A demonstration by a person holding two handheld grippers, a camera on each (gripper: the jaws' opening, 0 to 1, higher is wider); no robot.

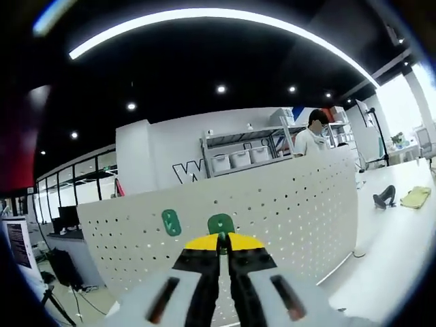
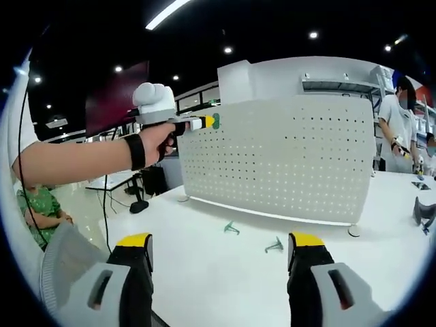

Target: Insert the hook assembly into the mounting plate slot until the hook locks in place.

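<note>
A white perforated mounting plate (image 1: 293, 204) stands upright on the white table (image 2: 204, 272). My left gripper (image 1: 220, 240) is shut on a green hook (image 1: 221, 222), which it holds up against the plate's face. A second green hook (image 1: 171, 222) sits on the plate just to its left. In the right gripper view, a hand holds the left gripper (image 2: 204, 122) with its green hook (image 2: 215, 121) at the plate's (image 2: 286, 157) upper left corner. Two more green hooks (image 2: 231, 228) (image 2: 274, 244) lie on the table before the plate. My right gripper (image 2: 221, 255) hangs open above the table, holding nothing.
A black tool (image 1: 385, 197) and a yellow cloth (image 1: 415, 197) lie on the table to the right. A person (image 2: 398, 122) stands at the plate's right end, near shelves (image 1: 238, 153) with bins. Another person in green (image 2: 41, 204) is at the far left.
</note>
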